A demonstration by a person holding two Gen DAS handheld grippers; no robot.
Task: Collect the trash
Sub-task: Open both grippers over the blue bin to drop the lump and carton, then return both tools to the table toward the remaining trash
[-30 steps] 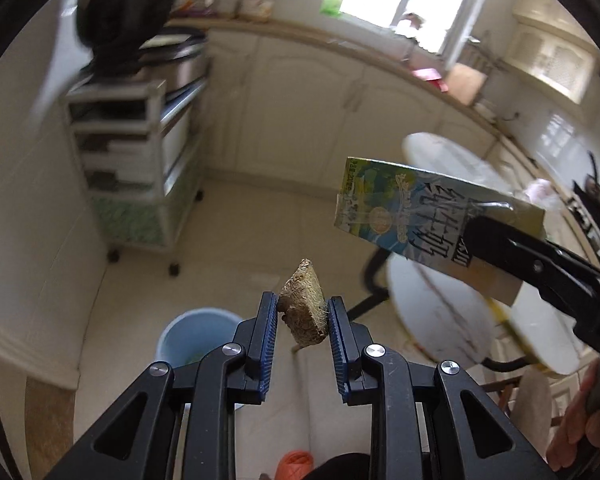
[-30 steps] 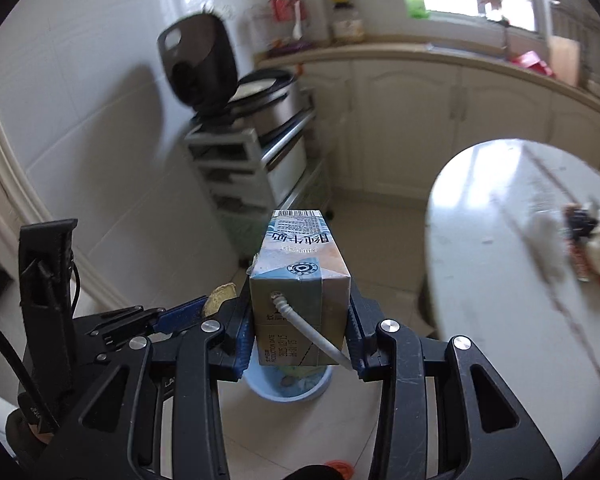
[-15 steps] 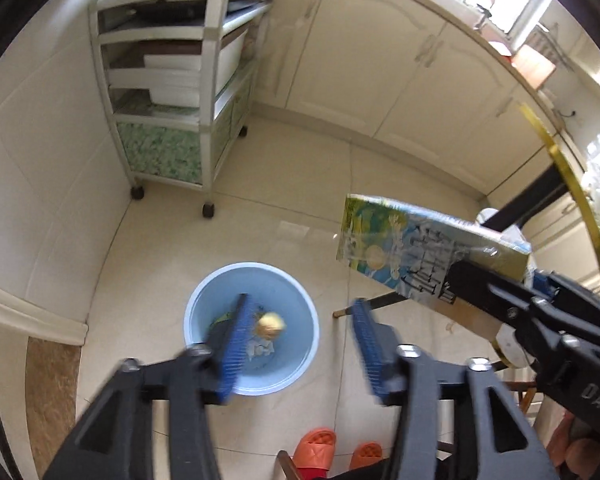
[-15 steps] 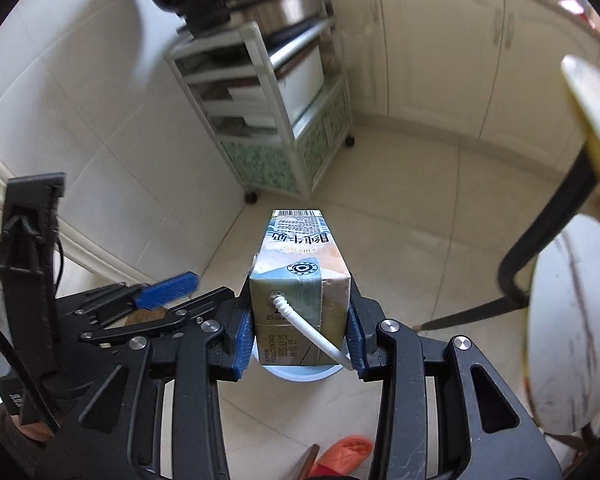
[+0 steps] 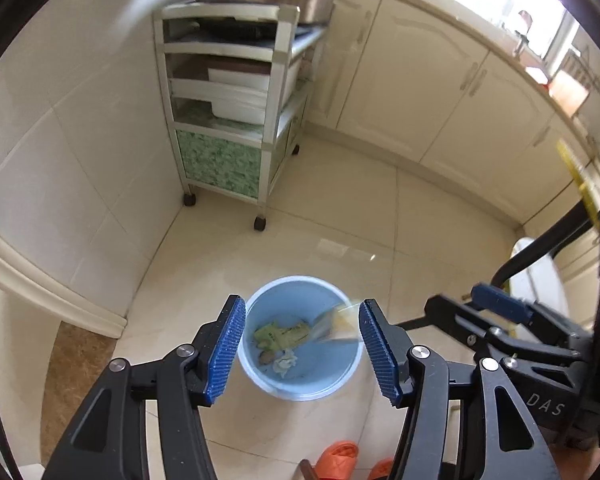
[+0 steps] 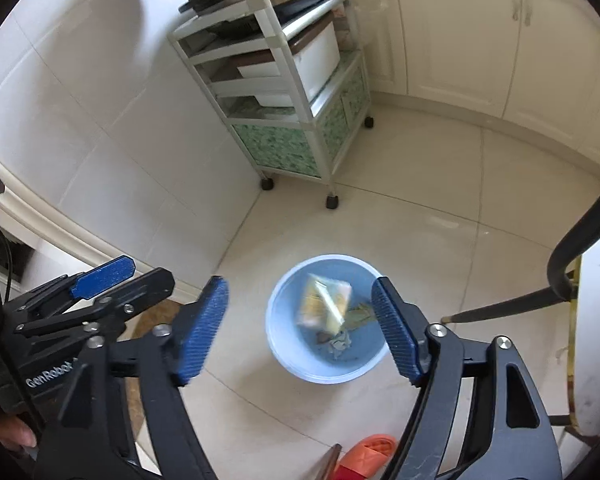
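Pale floor tiles carry a blue bin (image 6: 326, 320) out from the wheeled rack (image 6: 284, 92). Above it the right gripper (image 6: 300, 322) is spreading its jaws, nothing between them; the blurred carton (image 6: 326, 304) is dropping inside the rim. The left gripper (image 5: 300, 346), also widening, holds nothing. Best keep both centred over the bin until the carton settles.

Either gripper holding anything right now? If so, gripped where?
Nothing held. The left gripper and right gripper jaws are opening with nothing between them; the blurred drink carton is loose over the blue bin.
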